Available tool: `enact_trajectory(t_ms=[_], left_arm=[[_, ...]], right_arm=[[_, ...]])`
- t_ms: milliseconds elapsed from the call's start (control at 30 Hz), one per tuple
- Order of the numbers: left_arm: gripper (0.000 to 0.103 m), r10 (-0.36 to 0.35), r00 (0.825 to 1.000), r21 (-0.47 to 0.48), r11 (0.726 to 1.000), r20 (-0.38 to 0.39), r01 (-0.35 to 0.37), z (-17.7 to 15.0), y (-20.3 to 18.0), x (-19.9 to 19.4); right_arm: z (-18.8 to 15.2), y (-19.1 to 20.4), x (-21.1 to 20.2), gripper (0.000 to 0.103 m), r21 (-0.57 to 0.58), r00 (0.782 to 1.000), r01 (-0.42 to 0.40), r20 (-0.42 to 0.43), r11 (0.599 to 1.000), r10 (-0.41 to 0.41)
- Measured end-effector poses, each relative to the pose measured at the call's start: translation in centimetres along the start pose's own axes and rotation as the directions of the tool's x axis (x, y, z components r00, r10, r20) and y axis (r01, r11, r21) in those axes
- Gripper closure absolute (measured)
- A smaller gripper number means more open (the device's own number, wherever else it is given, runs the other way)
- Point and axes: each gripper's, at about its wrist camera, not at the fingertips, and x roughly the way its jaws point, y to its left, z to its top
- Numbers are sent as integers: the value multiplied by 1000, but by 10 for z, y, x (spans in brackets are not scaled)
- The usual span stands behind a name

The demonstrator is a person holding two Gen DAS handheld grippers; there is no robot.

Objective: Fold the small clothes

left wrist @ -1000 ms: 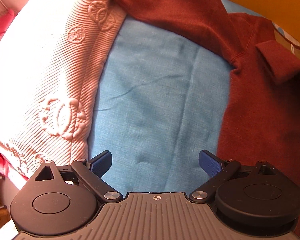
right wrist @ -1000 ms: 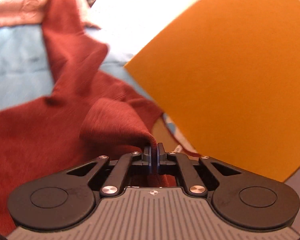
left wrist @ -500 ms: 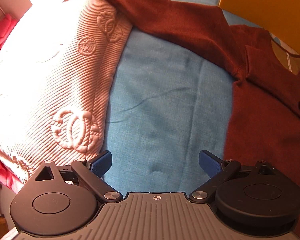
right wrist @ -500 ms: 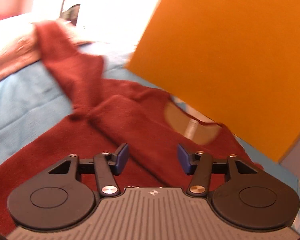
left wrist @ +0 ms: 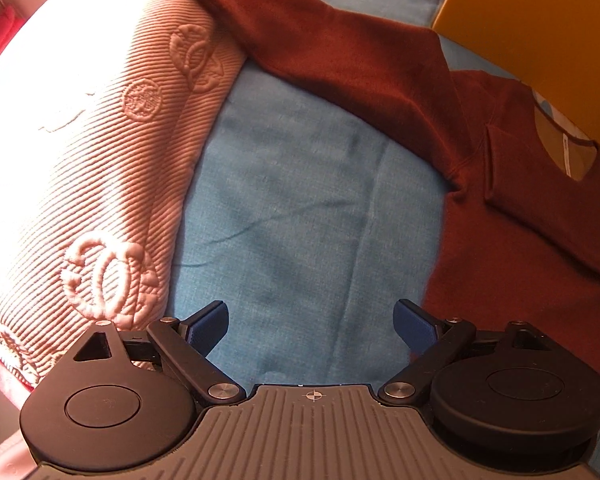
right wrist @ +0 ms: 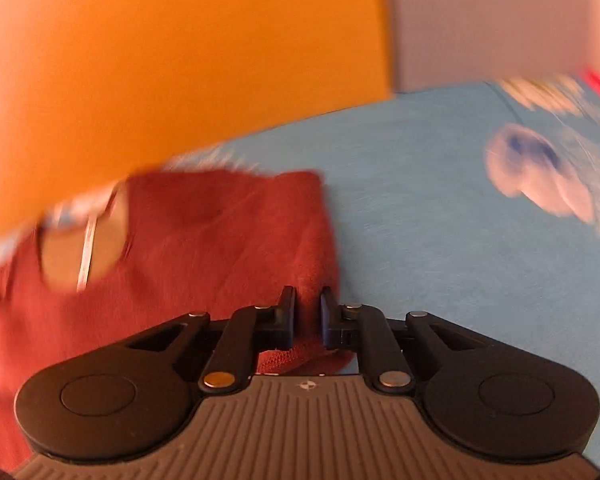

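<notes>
Rust-red sweater (left wrist: pixel 520 248), teal sheet (left wrist: pixel 300 208), embossed pink blanket (left wrist: pixel 100 140).

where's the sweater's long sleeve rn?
In the left wrist view the sleeve of the maroon sweater stretches toward the upper left, across the blue sheet, its cuff on the pink textured blanket.

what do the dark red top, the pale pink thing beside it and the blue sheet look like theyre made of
Dark red top: soft matte knit, probably cotton jersey or fleece; fine fuzzy surface, limp folds.
Pale pink cover: thick ribbed quilted fabric with raised embossed motifs.
Blue sheet: thin matte woven cloth, maybe cotton; faint weave, shallow creases.
</notes>
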Motion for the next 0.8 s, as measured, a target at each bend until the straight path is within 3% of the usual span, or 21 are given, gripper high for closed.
enact_trajectory(t_ms=[100, 233, 367, 500, 600, 800], left_arm=[[0, -6, 999, 8, 1000, 48, 5, 12, 1, -3], [0, -62, 992, -35, 997, 113, 66, 40, 12, -4], [0, -118, 980, -129, 982, 162, 140, 75, 32, 7], [1, -211, 960, -263, 931, 183, 255, 104, 52, 31], [0, -141, 968, -344, 916, 205, 206, 120, 61, 49], [1, -153, 965, -478, 845, 215, 241, 147, 78, 80]], right_arm=[[-1, 3, 13, 83, -51, 997, 34, -65, 998, -37], [-6, 14, -18, 77, -138, 995, 95, 20, 986, -94], [-15, 19, -62, 61, -151, 994, 61, 95, 987, -47], [-30, 27, -91, 59, -181, 994, 55, 102, 982, -36], [-40, 32, -107, 59, -197, 995, 57, 96, 979, -39], [-55, 39, -127, 53, -240, 992, 87, 112, 967, -62]])
